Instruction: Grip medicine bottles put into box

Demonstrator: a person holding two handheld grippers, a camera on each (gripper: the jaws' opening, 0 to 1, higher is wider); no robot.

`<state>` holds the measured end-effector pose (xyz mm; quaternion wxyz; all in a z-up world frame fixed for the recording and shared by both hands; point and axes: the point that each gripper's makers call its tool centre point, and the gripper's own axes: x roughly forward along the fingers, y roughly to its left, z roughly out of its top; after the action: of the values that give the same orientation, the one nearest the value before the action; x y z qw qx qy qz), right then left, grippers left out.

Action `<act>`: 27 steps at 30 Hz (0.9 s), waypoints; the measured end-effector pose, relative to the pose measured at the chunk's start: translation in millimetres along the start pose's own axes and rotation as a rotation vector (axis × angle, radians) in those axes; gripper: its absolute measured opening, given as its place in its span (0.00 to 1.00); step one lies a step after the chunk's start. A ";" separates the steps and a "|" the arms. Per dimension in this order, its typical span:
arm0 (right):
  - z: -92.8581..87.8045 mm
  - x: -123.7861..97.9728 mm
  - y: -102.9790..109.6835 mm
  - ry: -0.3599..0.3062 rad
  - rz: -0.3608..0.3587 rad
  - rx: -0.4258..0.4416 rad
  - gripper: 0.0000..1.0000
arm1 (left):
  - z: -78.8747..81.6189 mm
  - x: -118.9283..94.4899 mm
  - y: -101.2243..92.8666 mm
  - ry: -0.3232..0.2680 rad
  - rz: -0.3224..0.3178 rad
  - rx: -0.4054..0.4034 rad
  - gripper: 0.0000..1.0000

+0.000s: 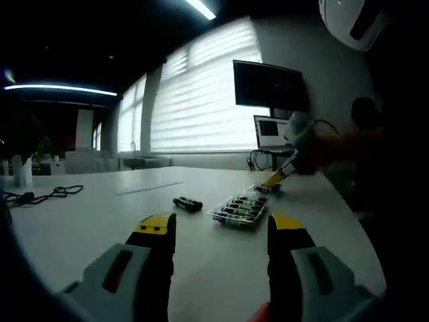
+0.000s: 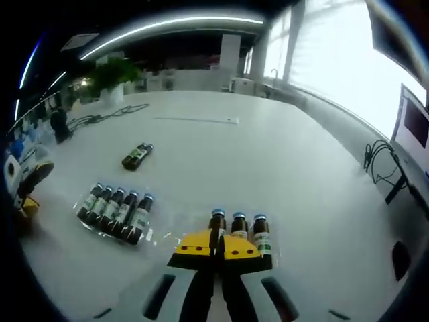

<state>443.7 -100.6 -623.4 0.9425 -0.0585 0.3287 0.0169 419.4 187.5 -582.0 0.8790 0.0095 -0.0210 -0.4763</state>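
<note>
In the right gripper view, the right tool (image 2: 216, 251) sits low in the frame, jaws pressed together on a small dark medicine bottle (image 2: 217, 228) in a clear plastic box (image 2: 268, 231) (two more beside it). Five bottles (image 2: 115, 212) lie lower left, one loose bottle (image 2: 137, 155) above on the white tabletop (image 2: 268, 154). The left tool (image 1: 221, 235) hangs spread.

Left view low, distant — right view overhead; both share the table (image 1: 221, 268).
</note>
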 end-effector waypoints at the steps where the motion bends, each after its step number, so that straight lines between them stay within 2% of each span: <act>1: 0.1 0.1 -0.2 -0.002 0.001 -0.001 0.00 | -0.1 0.0 0.1 0.001 0.001 0.001 0.48; 10: -0.2 0.7 -1.7 -0.025 -0.002 0.017 0.00 | -0.5 0.0 0.6 0.003 0.005 0.004 0.48; 11: -16.6 0.8 0.0 0.053 -0.002 0.033 0.00 | -0.5 0.0 0.5 0.003 0.005 0.004 0.48; 12: -6.3 3.2 -1.1 -0.009 0.017 -0.026 0.00 | -0.5 0.1 0.5 0.003 0.005 0.004 0.48; 13: -5.3 2.9 -1.3 -0.020 0.003 0.023 0.00 | -0.7 0.0 0.4 0.004 0.005 0.005 0.48; 16: -7.1 4.6 -3.4 -0.036 0.005 0.040 0.00 | -0.8 0.1 0.4 0.005 0.006 0.007 0.48; 21: -5.6 1.4 -2.7 -0.020 0.001 0.020 0.00 | -1.2 0.5 0.0 0.008 0.006 0.008 0.48; 23: 0.6 -0.5 -4.0 -0.055 -0.005 0.026 0.00 | -1.4 0.6 0.0 0.009 0.006 0.009 0.48; 26: 2.3 0.4 -2.4 -0.063 -0.001 0.035 0.00 | -1.5 0.7 0.3 0.010 0.008 0.011 0.48; 27: 5.8 0.7 1.1 -0.086 0.011 0.030 0.00 | -1.5 0.7 0.4 0.010 0.009 0.011 0.48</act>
<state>447.7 -98.8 -619.4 0.9563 -0.0418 0.2887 0.0194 420.2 187.0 -583.4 0.8812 0.0165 -0.0192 -0.4721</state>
